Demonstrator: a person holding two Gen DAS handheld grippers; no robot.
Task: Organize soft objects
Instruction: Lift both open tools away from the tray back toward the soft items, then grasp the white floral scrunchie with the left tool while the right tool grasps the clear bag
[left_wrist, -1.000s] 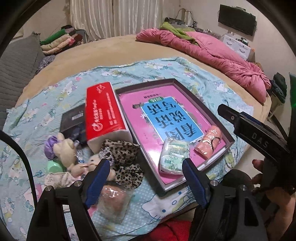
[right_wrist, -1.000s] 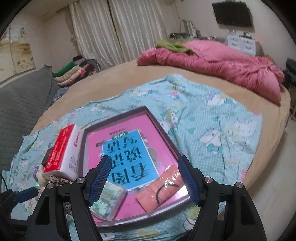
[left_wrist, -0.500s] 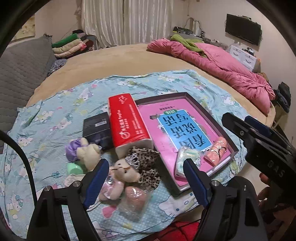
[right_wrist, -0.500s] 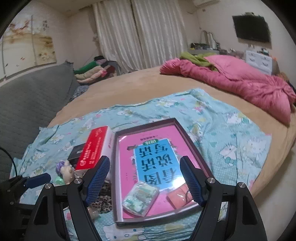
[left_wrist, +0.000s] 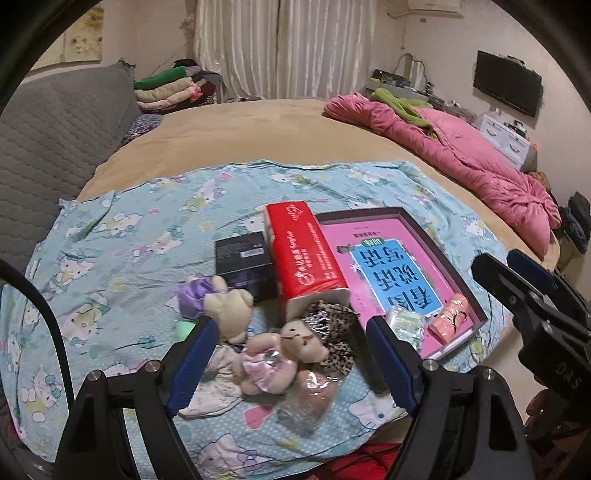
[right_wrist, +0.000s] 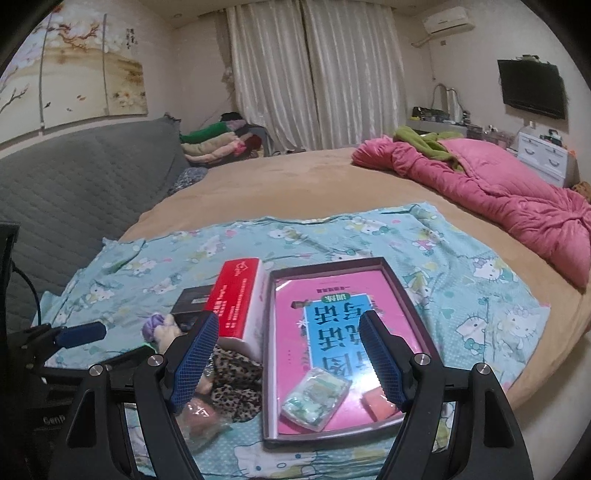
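A pile of soft things lies on the Hello Kitty sheet (left_wrist: 122, 236): a pink-dressed teddy bear (left_wrist: 284, 354), a cream plush (left_wrist: 229, 306) with a purple scrunchie (left_wrist: 194, 291), a leopard-print cloth (left_wrist: 332, 332) and a wrapped pink item (left_wrist: 308, 398). A dark tray (left_wrist: 443, 258) with a pink book holds a green tissue pack (right_wrist: 316, 395) and an orange pack (left_wrist: 448, 319). My left gripper (left_wrist: 291, 369) is open and empty, just above the teddy. My right gripper (right_wrist: 288, 365) is open and empty, above the tray's near left edge.
A red tissue box (left_wrist: 306, 254) lies left of the tray, a black box (left_wrist: 245, 266) beside it. A pink quilt (right_wrist: 498, 192) lies at the bed's far right. Folded clothes (right_wrist: 218, 142) and a grey headboard (right_wrist: 74, 177) stand at the left.
Both grippers have pulled back and tilted up, so the room shows more. The left gripper has shifted left toward the plush pile. Nothing was picked up.
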